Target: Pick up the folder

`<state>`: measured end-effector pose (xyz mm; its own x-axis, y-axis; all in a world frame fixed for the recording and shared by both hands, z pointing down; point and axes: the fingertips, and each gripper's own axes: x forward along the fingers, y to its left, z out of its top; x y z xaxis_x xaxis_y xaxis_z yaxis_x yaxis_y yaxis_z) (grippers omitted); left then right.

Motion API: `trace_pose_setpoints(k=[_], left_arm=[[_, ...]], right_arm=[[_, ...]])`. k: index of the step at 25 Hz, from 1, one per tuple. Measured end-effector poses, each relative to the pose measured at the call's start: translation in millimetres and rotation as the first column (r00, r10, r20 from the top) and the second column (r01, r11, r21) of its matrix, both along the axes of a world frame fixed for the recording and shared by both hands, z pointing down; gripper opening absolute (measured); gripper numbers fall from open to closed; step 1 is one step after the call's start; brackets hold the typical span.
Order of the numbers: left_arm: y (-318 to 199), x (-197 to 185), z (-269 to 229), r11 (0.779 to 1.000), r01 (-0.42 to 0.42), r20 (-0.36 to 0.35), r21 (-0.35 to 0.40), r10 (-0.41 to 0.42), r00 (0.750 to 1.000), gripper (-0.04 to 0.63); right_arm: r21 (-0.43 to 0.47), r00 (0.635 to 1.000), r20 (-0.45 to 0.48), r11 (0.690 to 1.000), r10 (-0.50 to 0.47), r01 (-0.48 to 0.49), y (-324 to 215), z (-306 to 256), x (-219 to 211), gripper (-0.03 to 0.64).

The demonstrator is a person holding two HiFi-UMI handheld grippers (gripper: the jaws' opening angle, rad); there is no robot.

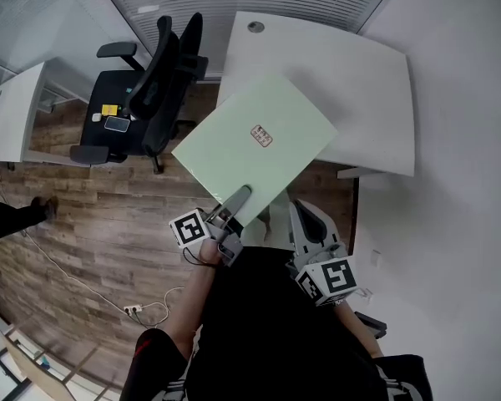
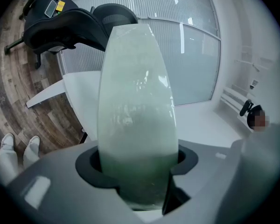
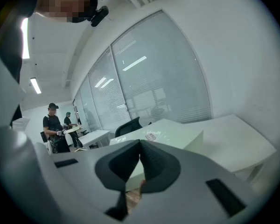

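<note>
Over the near edge of the white tabletop [image 1: 359, 82], the folder [image 1: 259, 144] hangs roughly level, held out in front of me. It is pale green with a small label [image 1: 261, 135] on its upper face. Part of it lies above the tabletop and part above the wood floor [image 1: 92, 224]. I cannot tell whether its far corner touches the tabletop.

My left hand-held gripper [image 1: 238, 197] has the folder by its near corner. In the left gripper view the jaws stand fairly wide, one on each side of the folder and clamped on it. The folder runs straight away from the camera and fills the gap between them.

My right hand-held gripper [image 3: 140, 146] sits lower and to the right, just beside my body and apart from the folder. Its jaws are pressed together with nothing between them. From its view the folder shows beyond the jaws, with the tabletop behind it.

To the left stands a black office chair [image 1: 150, 90], well apart from the folder. A phone [image 1: 115, 124] and a yellow note [image 1: 108, 109] lie on its seat. A white cable [image 1: 108, 295] trails across the floor. Far back in the right gripper view, a person [image 3: 53, 125] stands by another table.
</note>
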<state>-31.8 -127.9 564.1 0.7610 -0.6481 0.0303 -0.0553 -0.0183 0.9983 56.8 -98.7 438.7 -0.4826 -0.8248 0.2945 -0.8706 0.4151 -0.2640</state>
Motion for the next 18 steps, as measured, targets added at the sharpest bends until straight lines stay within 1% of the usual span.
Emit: trace_pose_setpoints(k=[3,8,13,18], left_arm=[[1.3,-4.3,-18.3,0.999,0.001,0.014,0.033,-0.002,1.000,0.276],[0.9,-6.6,-60.2,0.994,0.009,-0.004,0.105,-0.008,1.000,0.276],[2.3,-5.2,-98.3,0.985,0.045,-0.049,0.169,-0.038,0.998,0.276],[4.9,-11.0,-128.9,0.971,0.070,-0.041,0.227,-0.062,0.997,0.276]], right_arm=[[0.033,1.000,0.011,0.999,0.011,-0.012,2.5,-8.2,1.4,-0.002],[0.068,0.998,0.041,0.997,0.040,-0.042,7.6,-17.4,3.1,-0.002],[0.094,0.997,0.059,0.994,0.046,-0.051,16.1,-21.7,8.7,-0.002],[0.109,0.995,0.067,0.991,0.076,-0.083,22.8,-30.6,15.0,-0.002]])
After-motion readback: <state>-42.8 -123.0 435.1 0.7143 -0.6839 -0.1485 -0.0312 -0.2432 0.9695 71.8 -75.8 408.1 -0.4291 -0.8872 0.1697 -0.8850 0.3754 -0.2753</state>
